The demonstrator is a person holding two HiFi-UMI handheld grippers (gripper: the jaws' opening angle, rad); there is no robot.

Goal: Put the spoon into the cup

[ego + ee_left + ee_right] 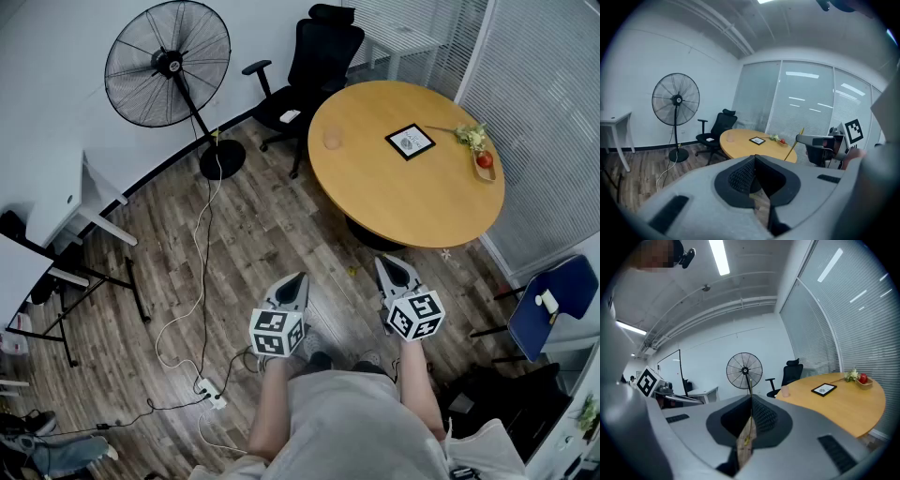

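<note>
Your right tongs (pixel 385 262) are pinching a thin yellow stick, seemingly the spoon (pixel 794 146). Your left tongs (pixel 301 277) are sitting closed and empty. The cup (pixel 332 138) is standing at upper centre on the table (pixel 412 211), so a loosely swinging spoon is risking knocking it over.

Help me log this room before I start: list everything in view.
table: one, wood-coloured, round, upper right
cup: one, clear pinkish, table's left part
frame: one, black, mid-table
tray: one, tan, table's right edge
office chair: one, black, behind table
chair: one, blue, right
fan: one, black, upper left
desk: one, white, left
power strip: one, white, floor
stick: one, yellow, in right jaws
left gripper: grey, shut, empty
right gripper: grey, shut on stick
</note>
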